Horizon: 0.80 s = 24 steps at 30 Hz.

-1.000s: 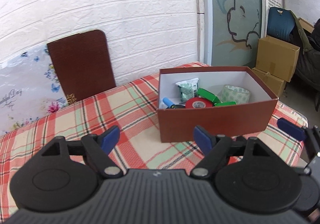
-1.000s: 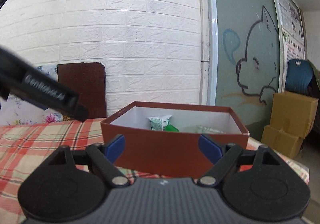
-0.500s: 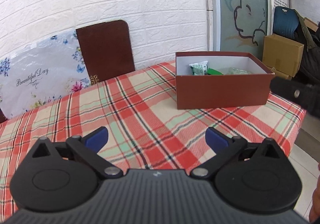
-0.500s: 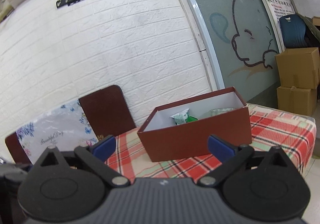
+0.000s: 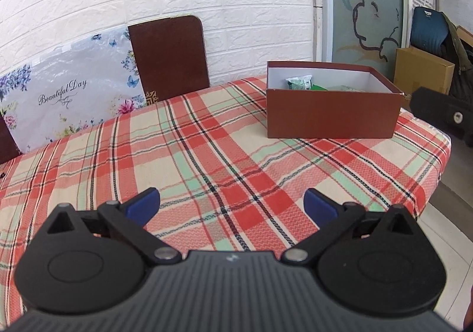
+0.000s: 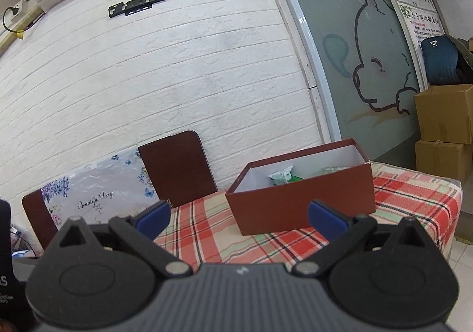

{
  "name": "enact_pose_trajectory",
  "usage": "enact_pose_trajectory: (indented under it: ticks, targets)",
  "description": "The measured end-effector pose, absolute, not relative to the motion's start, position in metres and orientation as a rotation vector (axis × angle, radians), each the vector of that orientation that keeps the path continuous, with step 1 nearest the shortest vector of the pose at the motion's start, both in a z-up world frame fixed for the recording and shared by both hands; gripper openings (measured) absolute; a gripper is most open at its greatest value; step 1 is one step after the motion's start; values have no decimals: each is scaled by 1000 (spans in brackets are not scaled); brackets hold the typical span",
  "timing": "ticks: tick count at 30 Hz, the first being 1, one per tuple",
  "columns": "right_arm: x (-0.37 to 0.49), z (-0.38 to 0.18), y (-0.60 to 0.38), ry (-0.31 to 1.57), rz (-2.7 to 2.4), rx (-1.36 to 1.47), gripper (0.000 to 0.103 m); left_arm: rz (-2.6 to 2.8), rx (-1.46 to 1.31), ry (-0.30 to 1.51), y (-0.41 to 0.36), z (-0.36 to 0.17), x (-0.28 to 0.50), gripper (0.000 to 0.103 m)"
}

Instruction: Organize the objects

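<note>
A brown open box [image 5: 331, 117] with a white inside stands at the far right of the plaid table [image 5: 207, 160]. It holds a white-green packet [image 5: 298, 83] and a green item; the rest of its contents are hidden by its wall. The box also shows in the right wrist view [image 6: 301, 204], with the packet [image 6: 280, 175] inside. My left gripper [image 5: 232, 206] is open and empty, well back from the box above the near table edge. My right gripper [image 6: 238, 218] is open and empty, back from the box. Part of it shows at the right in the left wrist view [image 5: 440, 110].
A brown board [image 5: 170, 56] and a floral "Beautiful Day" panel [image 5: 71, 98] lean on the white brick wall behind the table. Cardboard boxes [image 6: 443, 130] and a blue chair [image 5: 428, 27] stand on the floor at the right. The table's right edge [image 5: 434, 184] drops to tiled floor.
Both grippers have pulled back from the box and stay open and empty. The box now looks smaller and farther, and more tablecloth shows. The right view has tilted upward.
</note>
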State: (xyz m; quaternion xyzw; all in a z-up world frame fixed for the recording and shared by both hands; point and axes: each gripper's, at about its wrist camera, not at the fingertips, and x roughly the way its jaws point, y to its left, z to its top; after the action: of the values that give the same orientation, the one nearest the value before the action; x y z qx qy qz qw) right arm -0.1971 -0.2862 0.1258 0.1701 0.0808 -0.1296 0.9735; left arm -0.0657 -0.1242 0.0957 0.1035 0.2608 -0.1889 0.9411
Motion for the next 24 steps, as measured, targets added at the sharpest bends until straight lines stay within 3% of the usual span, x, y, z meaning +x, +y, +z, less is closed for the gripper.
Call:
enact_pose_trajectory:
  ticks: [9,24]
  targets:
    - [-188,122,-287,174,-259,327,103,-339,267,497,-130,94,-67,103]
    - [-150,86,-310,282,-305,367,103,-336,254,663,-136,64,-31,103]
